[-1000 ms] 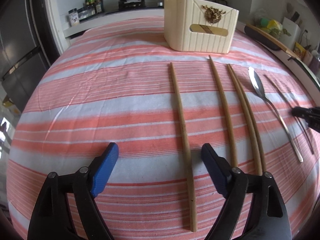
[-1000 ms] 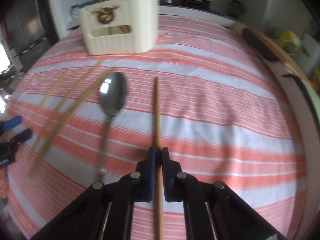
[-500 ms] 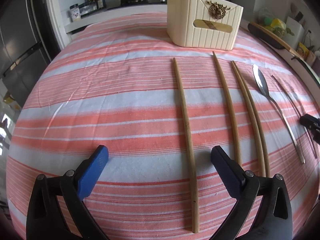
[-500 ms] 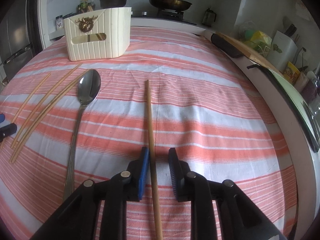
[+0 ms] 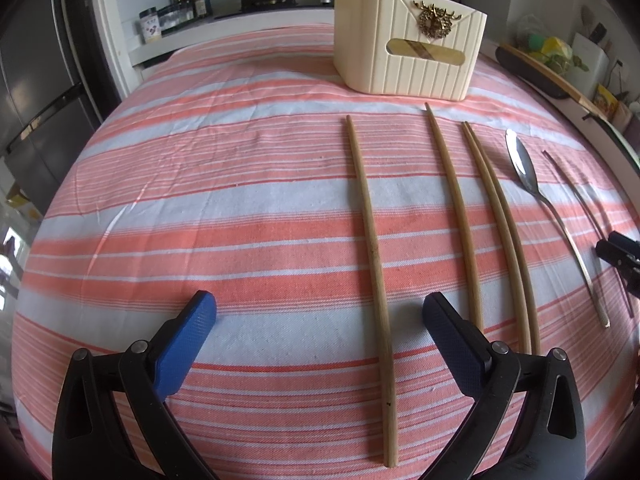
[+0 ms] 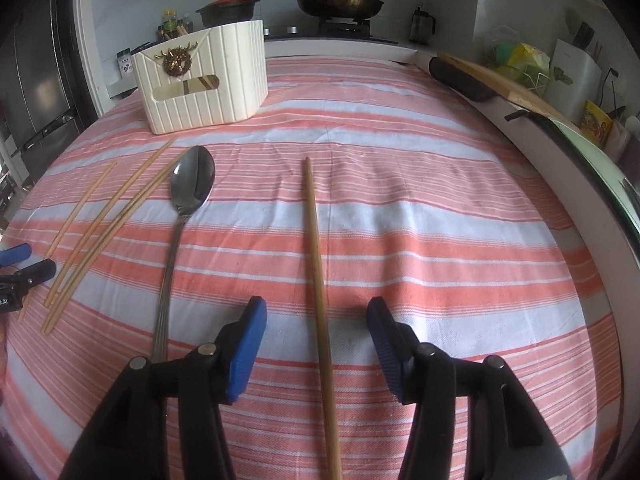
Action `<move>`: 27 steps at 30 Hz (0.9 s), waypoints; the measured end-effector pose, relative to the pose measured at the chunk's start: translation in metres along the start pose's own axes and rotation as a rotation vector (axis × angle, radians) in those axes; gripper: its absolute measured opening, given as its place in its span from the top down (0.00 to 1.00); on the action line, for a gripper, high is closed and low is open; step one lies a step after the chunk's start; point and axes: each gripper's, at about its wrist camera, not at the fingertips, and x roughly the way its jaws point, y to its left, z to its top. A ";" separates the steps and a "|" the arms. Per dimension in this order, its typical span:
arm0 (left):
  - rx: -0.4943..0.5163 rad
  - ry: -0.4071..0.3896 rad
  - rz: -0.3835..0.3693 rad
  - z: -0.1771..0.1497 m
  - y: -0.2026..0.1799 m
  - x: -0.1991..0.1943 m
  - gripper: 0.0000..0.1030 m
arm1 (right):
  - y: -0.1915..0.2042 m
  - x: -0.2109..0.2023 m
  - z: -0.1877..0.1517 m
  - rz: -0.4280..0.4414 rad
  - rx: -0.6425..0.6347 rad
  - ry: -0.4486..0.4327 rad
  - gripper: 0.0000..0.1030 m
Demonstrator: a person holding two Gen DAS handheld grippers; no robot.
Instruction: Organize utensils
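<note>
Several wooden chopsticks and a metal spoon (image 5: 524, 164) lie in a row on the striped cloth, in front of a cream utensil holder (image 5: 412, 52). My left gripper (image 5: 319, 306) stands wide open low over the cloth. One chopstick (image 5: 372, 232) lies between its fingers, untouched, nearer the right one. In the right wrist view my right gripper (image 6: 316, 308) is opening its jaws. The rightmost chopstick (image 6: 316, 260) lies on the cloth between them, clear of both pads. The spoon (image 6: 192, 188) rests to its left, the holder (image 6: 200, 80) farther back.
A single chopstick (image 5: 456, 208) and a touching pair (image 5: 500, 232) lie between the two grippers. The table's rim (image 6: 560, 168) curves along the right, with a wooden board (image 6: 500, 80) and clutter beyond. A stove with pots (image 6: 340, 4) stands behind the table.
The right jaws went from shut on the rightmost chopstick to parted, leaving it lying on the cloth. The left jaws spread a little wider around their chopstick.
</note>
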 end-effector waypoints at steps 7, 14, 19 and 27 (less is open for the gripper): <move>0.000 0.000 0.000 0.000 0.000 0.000 0.00 | 0.001 0.000 0.000 -0.004 -0.004 0.000 0.47; 0.000 -0.001 0.000 0.000 0.000 0.000 0.00 | 0.001 0.000 0.000 -0.004 -0.004 -0.001 0.47; 0.025 0.021 -0.032 0.001 0.001 0.000 0.00 | 0.002 0.001 0.001 -0.005 -0.020 0.014 0.47; 0.009 0.138 -0.274 0.023 0.038 -0.020 0.01 | -0.016 -0.008 0.015 0.114 -0.065 0.234 0.47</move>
